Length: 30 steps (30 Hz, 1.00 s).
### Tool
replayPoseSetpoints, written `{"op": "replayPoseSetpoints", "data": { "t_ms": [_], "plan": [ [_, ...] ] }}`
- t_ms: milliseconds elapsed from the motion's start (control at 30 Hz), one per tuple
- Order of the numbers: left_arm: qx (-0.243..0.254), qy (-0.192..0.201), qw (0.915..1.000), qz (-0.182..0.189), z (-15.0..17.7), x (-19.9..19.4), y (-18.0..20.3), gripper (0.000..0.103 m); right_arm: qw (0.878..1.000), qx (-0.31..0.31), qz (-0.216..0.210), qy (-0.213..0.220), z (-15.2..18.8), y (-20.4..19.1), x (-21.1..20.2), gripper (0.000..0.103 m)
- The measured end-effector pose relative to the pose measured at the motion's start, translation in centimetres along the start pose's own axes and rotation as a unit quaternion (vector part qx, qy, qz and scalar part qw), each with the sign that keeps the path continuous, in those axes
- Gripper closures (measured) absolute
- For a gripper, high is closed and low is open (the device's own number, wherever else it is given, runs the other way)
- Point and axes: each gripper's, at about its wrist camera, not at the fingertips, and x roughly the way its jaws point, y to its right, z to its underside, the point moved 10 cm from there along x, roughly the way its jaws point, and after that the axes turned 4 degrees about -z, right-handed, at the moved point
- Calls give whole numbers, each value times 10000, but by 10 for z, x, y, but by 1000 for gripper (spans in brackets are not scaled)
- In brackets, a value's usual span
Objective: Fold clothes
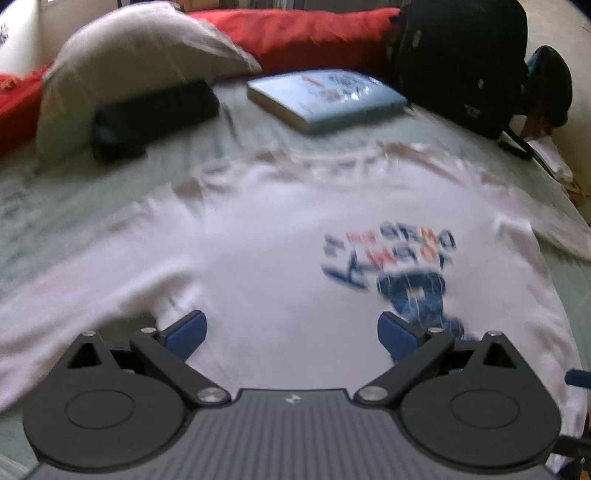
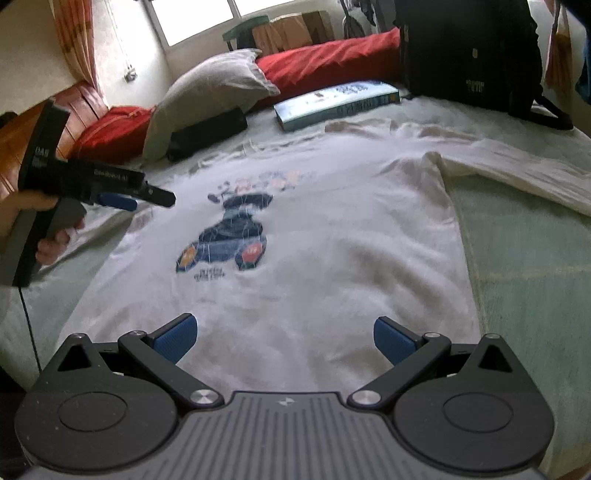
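Left wrist view: the whole frame is motion-blurred, so the printed lettering and dark blue figure on the white long-sleeved shirt [image 1: 280, 236] cannot be read. The shirt lies spread flat, print upward, on the pale green bedspread [image 1: 44, 206]; its right edge and one sleeve run out of frame. The left gripper [image 1: 291, 334] hangs above the shirt's lower half with its blue-padded fingers [image 1: 186, 332] wide apart and nothing between them. Beyond the shirt lie a light blue book [image 1: 325, 98], a dark pouch [image 1: 155, 118] resting against a grey pillow [image 1: 136, 66], a red cushion [image 1: 303, 33] and a black backpack [image 1: 458, 55] whose top is cut off. Right wrist view: the image is sharper, but the small text under the shirt's [image 2: 314, 229] car-like print stays unreadable, and the far sleeve leaves the frame at right. The right gripper [image 2: 284, 338] is poised over the hem region, its fingers [image 2: 175, 338] likewise spread with nothing held. At left the left gripper [image 2: 122, 194] appears side-on over the shirt's edge, level and pointing toward the shirt, gripped by a hand [image 2: 44, 221] that is partly cut off; from this angle its finger gap cannot be judged. The book [image 2: 336, 105], pouch [image 2: 207, 134], pillow [image 2: 210, 92], cushion [image 2: 332, 59] and backpack [image 2: 469, 51] sit at the head of the bedspread [image 2: 528, 266].
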Motion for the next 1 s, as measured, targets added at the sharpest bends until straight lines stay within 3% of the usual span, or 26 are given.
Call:
{"op": "replayPoseSetpoints", "data": {
  "t_ms": [67,300,400,500,867,1000],
  "plan": [
    [-144,-112,9998,-77,11,17,-6,4,9999,-2,56,-105,6,1,3,0],
    [-537,291,9976,-311,-2,24,-27,4,9988,-303,300,-252,20,3,15,0],
    [-371,526,9973,-356,-8,5,-18,4,9948,-806,555,-275,27,-2,22,0],
    [-51,690,9969,-373,2,-19,1,4,9935,-883,707,-98,30,-3,23,0],
    [702,1185,9880,-696,99,-66,53,4,9927,-972,706,139,31,-3,21,0],
    [847,1112,9863,-878,131,-65,58,4,9920,-1032,705,161,32,-4,20,0]
  ]
}}
